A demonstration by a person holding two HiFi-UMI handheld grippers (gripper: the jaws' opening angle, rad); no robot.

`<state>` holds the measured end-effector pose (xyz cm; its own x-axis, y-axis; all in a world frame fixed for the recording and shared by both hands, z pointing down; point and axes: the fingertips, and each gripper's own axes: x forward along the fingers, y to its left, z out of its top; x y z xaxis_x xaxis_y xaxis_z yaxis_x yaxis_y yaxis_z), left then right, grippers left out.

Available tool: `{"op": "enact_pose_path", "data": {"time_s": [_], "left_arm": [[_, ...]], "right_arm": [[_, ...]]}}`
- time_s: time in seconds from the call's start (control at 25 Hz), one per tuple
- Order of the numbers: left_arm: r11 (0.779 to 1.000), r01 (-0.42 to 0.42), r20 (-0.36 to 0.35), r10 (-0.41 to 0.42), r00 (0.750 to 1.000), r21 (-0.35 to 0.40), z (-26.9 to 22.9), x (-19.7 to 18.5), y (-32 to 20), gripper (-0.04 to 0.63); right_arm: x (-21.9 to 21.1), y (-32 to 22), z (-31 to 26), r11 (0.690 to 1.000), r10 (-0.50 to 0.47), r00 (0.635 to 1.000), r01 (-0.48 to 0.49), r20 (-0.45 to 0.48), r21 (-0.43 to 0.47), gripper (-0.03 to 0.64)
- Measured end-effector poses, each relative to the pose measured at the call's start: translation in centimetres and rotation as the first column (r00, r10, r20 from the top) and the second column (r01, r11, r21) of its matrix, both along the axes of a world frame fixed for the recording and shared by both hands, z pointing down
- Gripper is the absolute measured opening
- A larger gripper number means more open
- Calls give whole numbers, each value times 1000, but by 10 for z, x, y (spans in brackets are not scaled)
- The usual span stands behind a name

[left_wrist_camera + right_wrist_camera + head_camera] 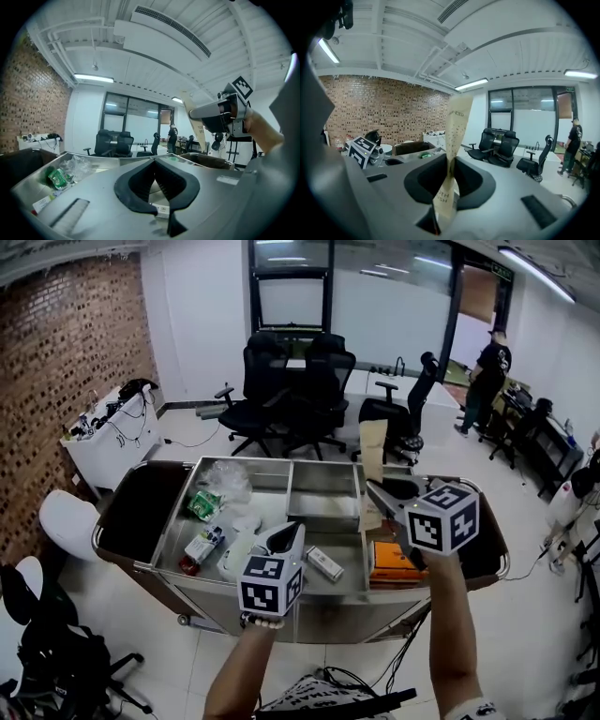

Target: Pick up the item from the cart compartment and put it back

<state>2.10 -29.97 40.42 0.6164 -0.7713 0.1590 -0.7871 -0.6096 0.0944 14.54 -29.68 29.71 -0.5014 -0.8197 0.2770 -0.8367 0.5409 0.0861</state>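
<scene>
My right gripper (377, 489) is shut on a flat tan printed packet (373, 444), which stands upright above the cart's right side. In the right gripper view the packet (456, 124) runs up from between the jaws of the right gripper (451, 161), pinched at its lower part. The left gripper view shows the same right gripper (199, 112) with the packet (195, 123) at the upper right. My left gripper (285, 536) hovers over the cart's middle front; its jaws meet at the tip of the left gripper (154, 161) with nothing between them.
The steel cart (281, 599) has several compartments. The left one holds a green packet (203, 505), a clear bag (226, 479) and small boxes. A small box (324, 563) lies in the middle, an orange box (393, 560) on the right. Office chairs (291, 385) stand behind; a person (485, 376) is far right.
</scene>
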Motion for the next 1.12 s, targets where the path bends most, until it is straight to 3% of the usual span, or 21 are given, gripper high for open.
{"op": "enact_pose_path", "data": {"time_s": [0.24,0.68,1.12], "left_arm": [[998,22,10,-21,1000,-62,0,-1,-24,0],[994,44,12,-43,999,-98,10,1,-48,0],[982,73,44,-67,997,-173,54,6,-51,0]], "right_arm": [[3,-47,-10,997,-4,1000,4,11,-73,61],[-2,-126,22,975,-23,994,-2,-111,-221,61],[10,-185,114,890,-31,972,-79,-232,-449,61]]}}
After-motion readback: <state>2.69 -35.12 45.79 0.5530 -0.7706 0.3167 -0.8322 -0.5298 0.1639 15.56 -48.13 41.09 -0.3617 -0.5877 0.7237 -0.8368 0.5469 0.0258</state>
